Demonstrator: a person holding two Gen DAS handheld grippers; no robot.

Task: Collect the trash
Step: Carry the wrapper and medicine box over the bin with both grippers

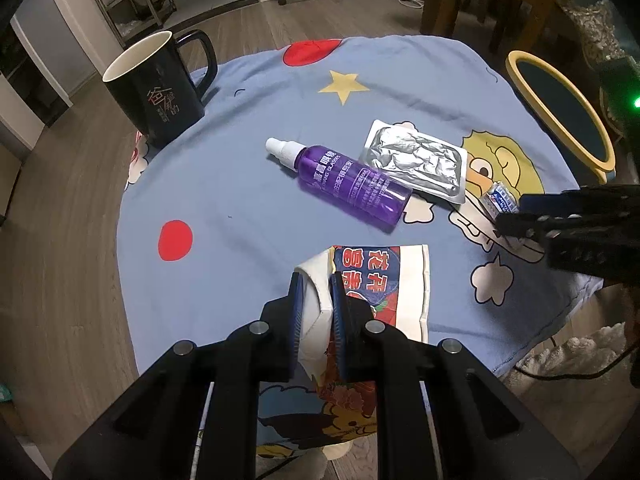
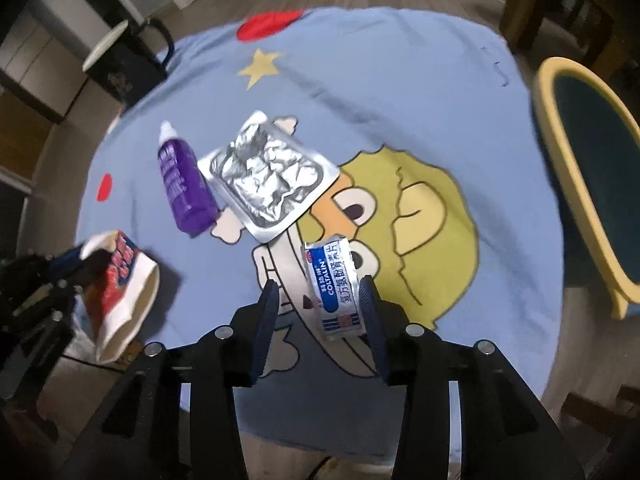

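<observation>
pinching the torn lip of a white snack bag (image 1: 384,280) with red and blue print between the blue pads of the left gripper (image 1: 316,316), jaws nearly together and clamped on the paper, bag mouth held open near the close edge of the blue cartoon tablecloth (image 1: 248,184). straddling a small blue-and-white medicine sachet (image 2: 334,288) with the right gripper (image 2: 320,312), jaws apart; the sachet touching or just beside the right-hand pad, a clear gap on the other side, so not pressed from both sides. cannot tell whether the sachet rests on the cloth or hangs against that pad. lying beyond it, a crumpled silver foil tray (image 2: 268,176), flat on the cloth, and just beside that a purple spray bottle (image 2: 186,188) on its side, white nozzle pointing away, its base close to the tray's edge. standing far off near the cloth's left rim, a black mug (image 1: 160,88) with white inside, upright, handle to the right in the left wrist view. showing off the right edge of the table, a round yellow-rimmed stool (image 1: 560,108) with a dark seat. seen from the right wrist view, the bag at lower left, well apart from the sachet.
</observation>
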